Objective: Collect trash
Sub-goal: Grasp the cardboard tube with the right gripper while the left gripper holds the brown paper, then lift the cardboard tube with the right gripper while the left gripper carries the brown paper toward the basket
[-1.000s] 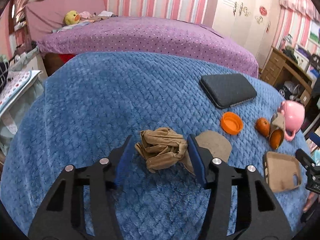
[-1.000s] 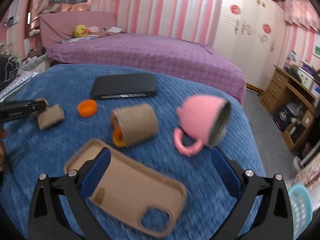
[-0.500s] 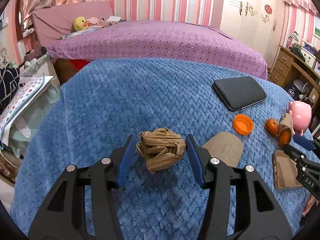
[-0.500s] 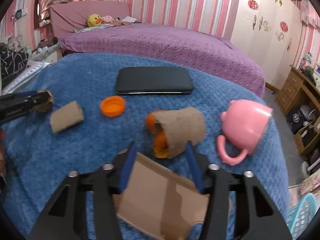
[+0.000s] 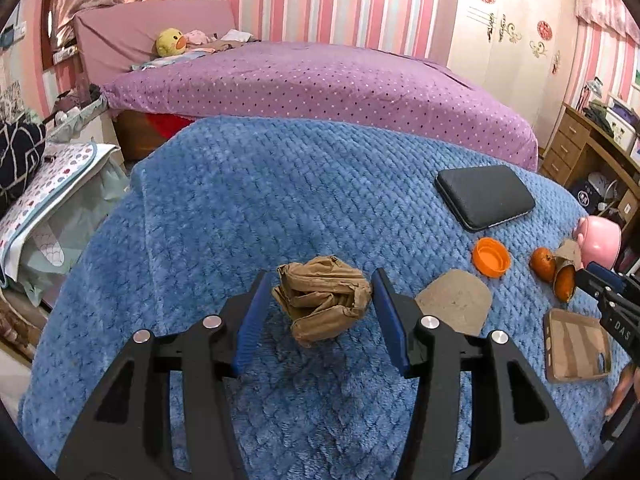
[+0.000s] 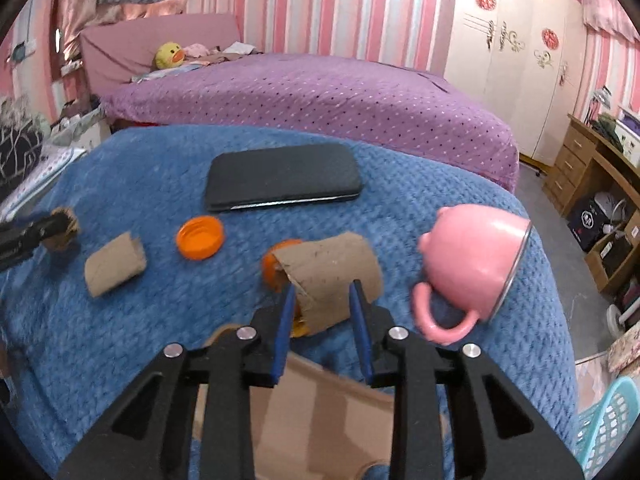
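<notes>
Left wrist view: the left gripper (image 5: 320,276) is clamped on a crumpled brown paper wad (image 5: 322,304) above the blue blanket (image 5: 240,200), toward its near edge. The wad's underside is hidden.

In the blurred right wrist view, the right gripper (image 6: 322,286) has jaws partly apart; they have just closed from wide, then opened slightly. Nothing is clearly between them. Its tips overlap the near end of a cardboard tube (image 6: 332,264), and I cannot tell whether they touch it. An orange (image 6: 276,264) peeks from behind the tube. A cardboard tray (image 6: 320,420) lies beneath the fingers, mostly covered. Toward the blanket's right edge a pink cup (image 6: 476,256) lies tipped. A turquoise basket (image 6: 608,420) is cut off at the corner.
</notes>
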{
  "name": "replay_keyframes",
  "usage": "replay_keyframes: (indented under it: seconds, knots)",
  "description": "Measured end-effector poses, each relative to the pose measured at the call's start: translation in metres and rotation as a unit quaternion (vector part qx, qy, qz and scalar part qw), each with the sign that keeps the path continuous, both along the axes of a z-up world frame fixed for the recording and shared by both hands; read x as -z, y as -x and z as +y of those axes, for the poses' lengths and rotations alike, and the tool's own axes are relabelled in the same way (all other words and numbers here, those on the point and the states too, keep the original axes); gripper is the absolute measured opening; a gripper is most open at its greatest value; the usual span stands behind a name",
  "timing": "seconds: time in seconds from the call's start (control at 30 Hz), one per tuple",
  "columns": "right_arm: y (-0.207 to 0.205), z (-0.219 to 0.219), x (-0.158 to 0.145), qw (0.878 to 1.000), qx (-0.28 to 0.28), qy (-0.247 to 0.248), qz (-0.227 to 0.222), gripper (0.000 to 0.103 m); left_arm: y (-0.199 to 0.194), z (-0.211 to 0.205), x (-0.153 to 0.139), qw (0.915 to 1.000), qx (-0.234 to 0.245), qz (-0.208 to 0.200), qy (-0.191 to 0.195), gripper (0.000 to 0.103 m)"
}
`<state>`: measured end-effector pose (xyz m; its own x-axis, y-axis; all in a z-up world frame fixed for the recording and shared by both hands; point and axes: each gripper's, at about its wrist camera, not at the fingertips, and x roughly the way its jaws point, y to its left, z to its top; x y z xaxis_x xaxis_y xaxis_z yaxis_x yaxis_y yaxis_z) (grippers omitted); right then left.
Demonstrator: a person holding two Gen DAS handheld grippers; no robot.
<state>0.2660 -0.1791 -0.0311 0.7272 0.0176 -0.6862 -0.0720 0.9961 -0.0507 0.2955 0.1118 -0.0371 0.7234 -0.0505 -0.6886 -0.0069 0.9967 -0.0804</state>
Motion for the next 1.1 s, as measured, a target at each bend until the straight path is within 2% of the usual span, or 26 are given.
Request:
replay_keyframes:
  seconds: [0.13, 0.2, 0.3, 0.37, 0.53, 0.57, 0.67, 0.83, 0.93, 0.97, 1.03, 1.1]
  knots:
    - [-0.021, -0.004, 0.003, 0.999, -0.02, 0.014, 0.026, 0.058, -0.001, 0.001, 0.001, 1.0, 0.0, 0.003, 0.007, 0.051]
    - [-0.031, -0.01, 0.005, 0.999, -0.031, -0.006, 0.038, 0.063, -0.001, -0.001, 0.001, 1.0, 0.001, 0.003, 0.004, 0.051]
    - [-0.04, -0.019, 0.007, 0.997, -0.04, -0.039, 0.051, 0.061, -0.001, -0.002, -0.001, 1.0, 0.001, 0.0, 0.004, 0.051]
    - [-0.041, -0.022, 0.01, 0.995, -0.047, -0.058, 0.059, 0.056, -0.001, -0.003, -0.004, 1.0, 0.002, -0.004, 0.005, 0.051]
    - [-0.004, -0.03, -0.025, 0.997, -0.044, -0.055, -0.019, 0.053, 0.004, -0.008, -0.01, 0.9999, 0.006, -0.013, -0.002, 0.051]
    - [0.002, -0.033, -0.031, 0.998, -0.04, -0.051, -0.023, 0.053, 0.005, -0.01, -0.011, 0.9999, 0.007, -0.015, -0.004, 0.051]
    - [0.015, -0.038, -0.041, 0.999, -0.027, -0.016, -0.025, 0.053, 0.008, -0.014, -0.014, 0.9998, 0.01, -0.018, -0.008, 0.051]
    - [0.05, -0.061, -0.041, 0.999, -0.008, -0.04, -0.023, 0.053, 0.02, -0.028, -0.021, 0.9988, 0.024, -0.029, -0.029, 0.051]
    - [0.076, -0.07, -0.028, 0.997, -0.021, -0.068, 0.004, 0.053, 0.028, -0.036, -0.023, 0.9978, 0.034, -0.036, -0.044, 0.051]
    - [0.082, -0.067, -0.024, 0.999, -0.019, -0.049, 0.006, 0.053, 0.031, -0.039, -0.024, 0.9975, 0.038, -0.037, -0.047, 0.051]
    - [0.092, -0.056, -0.015, 0.999, -0.004, 0.053, 0.006, 0.053, 0.034, -0.043, -0.025, 0.9971, 0.041, -0.039, -0.051, 0.051]
    - [0.095, -0.063, -0.012, 0.999, 0.014, 0.046, 0.011, 0.053, 0.038, -0.048, -0.027, 0.9966, 0.045, -0.041, -0.055, 0.051]
